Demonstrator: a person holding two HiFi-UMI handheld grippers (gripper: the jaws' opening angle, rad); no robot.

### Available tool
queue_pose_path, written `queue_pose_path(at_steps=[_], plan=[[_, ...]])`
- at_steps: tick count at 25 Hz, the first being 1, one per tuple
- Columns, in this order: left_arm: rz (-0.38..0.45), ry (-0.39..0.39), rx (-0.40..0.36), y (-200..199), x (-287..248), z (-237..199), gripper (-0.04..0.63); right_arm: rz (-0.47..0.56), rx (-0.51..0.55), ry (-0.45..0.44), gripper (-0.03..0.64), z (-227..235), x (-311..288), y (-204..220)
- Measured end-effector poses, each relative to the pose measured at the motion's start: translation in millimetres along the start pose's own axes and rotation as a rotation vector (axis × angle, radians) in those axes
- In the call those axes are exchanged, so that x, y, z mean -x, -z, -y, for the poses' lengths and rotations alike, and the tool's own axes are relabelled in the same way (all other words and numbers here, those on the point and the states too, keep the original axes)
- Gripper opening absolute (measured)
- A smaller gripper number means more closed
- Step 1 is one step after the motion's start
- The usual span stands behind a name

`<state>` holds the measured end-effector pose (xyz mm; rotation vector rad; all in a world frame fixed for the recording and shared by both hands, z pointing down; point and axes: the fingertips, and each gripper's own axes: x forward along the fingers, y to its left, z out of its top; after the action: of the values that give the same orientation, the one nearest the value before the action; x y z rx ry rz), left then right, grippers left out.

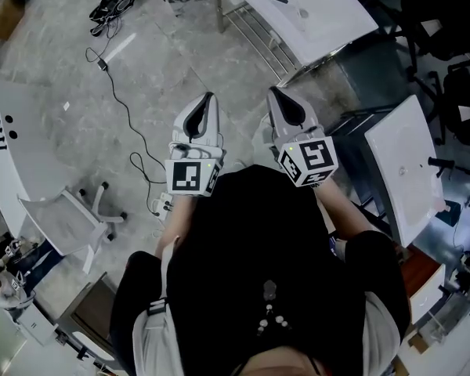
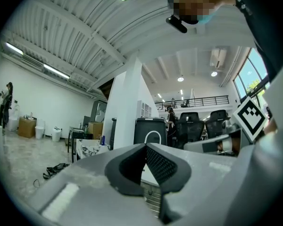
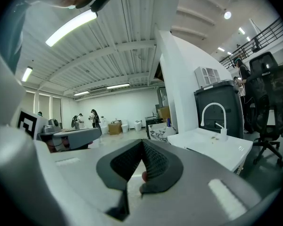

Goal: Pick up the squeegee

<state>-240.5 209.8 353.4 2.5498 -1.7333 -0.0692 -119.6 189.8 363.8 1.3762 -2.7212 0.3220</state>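
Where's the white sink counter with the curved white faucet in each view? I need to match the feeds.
Head view: the white sink counter is at the top, right of centre.
Left gripper view: only a sliver of the counter shows, low at centre.
Right gripper view: the counter sits right of centre, in plain sight.
Shared landmark: its curved white faucet shows in both gripper views; I cannot make it out in the head view.

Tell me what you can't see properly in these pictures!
- The squeegee: in no view, so its place is unknown.
- Head view: the person's torso hides the floor below.
- Right gripper view: a pinkish spot behind the shut right gripper, mostly covered by its pads.
- Right gripper view: distant people, too small.
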Motion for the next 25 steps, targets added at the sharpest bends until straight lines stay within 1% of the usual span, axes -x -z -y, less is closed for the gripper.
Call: queue_pose_path(at_steps=[5,12,18,25], plan=[[-0.011,-0.002,-0.003,0.2,-34.2,-10.3,0.002,-0.022,-0.006,-0.014,0.003,18.1,-27.1,-2.4],[-0.014,-0.008,-0.004,-3.3,-87.4,-8.6,0.002,-0.037,-0.006,-0.032,0.002,59.2,-55.8,-13.5],[-0.015,-0.029,-0.007,-5.9,-133.8,-4.5,0.002,-0.036,-0.007,-0.056,0.002,100.6,-80.9,-27.4],[0.002,-0.052,-0.021,-13.8,-189.8,6.8,0.002,-0.021,-0.011,-0.095,0.002,151.6,-105.8,-43.6]])
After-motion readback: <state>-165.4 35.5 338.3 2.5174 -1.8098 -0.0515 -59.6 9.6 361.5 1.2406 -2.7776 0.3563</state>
